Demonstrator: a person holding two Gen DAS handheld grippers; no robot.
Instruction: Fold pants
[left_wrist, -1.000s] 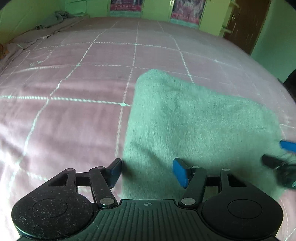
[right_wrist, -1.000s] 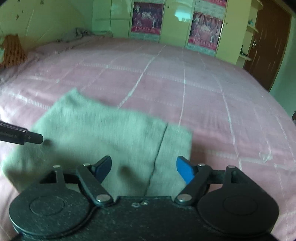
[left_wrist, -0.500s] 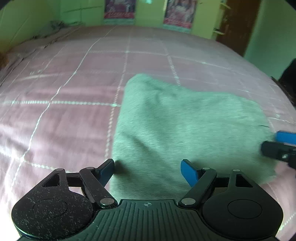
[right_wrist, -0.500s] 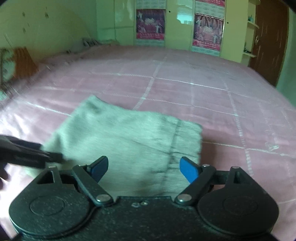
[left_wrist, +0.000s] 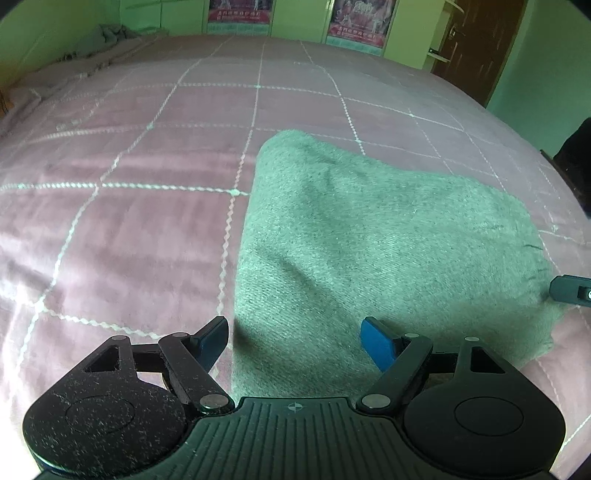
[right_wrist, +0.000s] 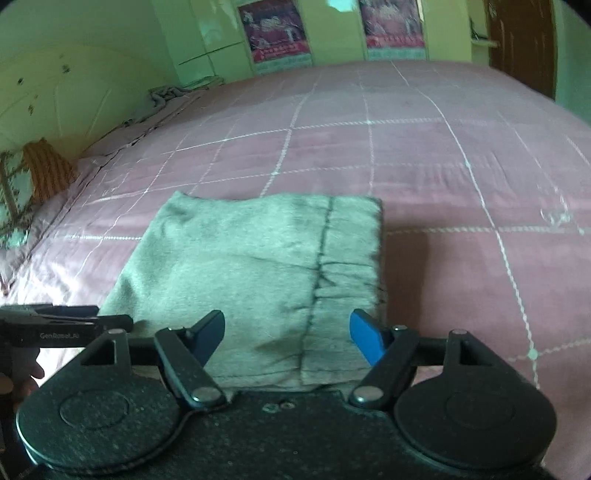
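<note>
Grey folded pants (right_wrist: 255, 269) lie just beyond both open tongs (right_wrist: 286, 334).

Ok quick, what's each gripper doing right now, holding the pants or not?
Left gripper: open, holding nothing, above the folded grey pants.
Right gripper: open, closing slightly, holding nothing.

Folded pants (right_wrist: 255, 266) on bed (right_wrist: 424, 155)

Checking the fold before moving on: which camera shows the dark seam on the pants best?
Right wrist view: the seam runs full length down the folded pants. The left wrist view shows only stray dark stitches at the far edge.
</note>
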